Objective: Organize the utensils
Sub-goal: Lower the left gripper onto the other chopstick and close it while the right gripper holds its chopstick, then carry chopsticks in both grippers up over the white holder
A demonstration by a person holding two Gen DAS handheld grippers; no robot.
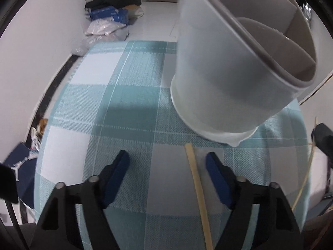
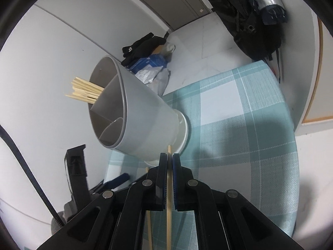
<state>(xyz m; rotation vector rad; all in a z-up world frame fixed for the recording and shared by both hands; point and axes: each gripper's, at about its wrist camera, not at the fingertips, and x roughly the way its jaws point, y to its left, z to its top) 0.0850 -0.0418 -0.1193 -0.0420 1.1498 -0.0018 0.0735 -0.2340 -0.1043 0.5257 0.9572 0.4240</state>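
A grey divided utensil holder [image 1: 229,73] stands on the teal checked tablecloth [image 1: 124,95]. In the right wrist view several wooden chopsticks [image 2: 85,92] stick out of the far compartment of the holder [image 2: 145,114]. My left gripper [image 1: 166,155] points down at the cloth and is open. One chopstick [image 1: 195,179] lies on the cloth between its fingers, close to the right blue pad [image 1: 218,179] but not pinched. My right gripper [image 2: 169,156] is shut on another chopstick [image 2: 168,218], whose tip pokes out towards the holder's base. The chopstick on the cloth [image 2: 149,229] shows below it.
On the floor beyond the table lies a pile of black clothes, a blue box [image 1: 108,13] and plastic bags. A dark backpack [image 2: 249,20] hangs at the far right. The table's rounded edge [image 1: 60,95] runs near the wall on the left.
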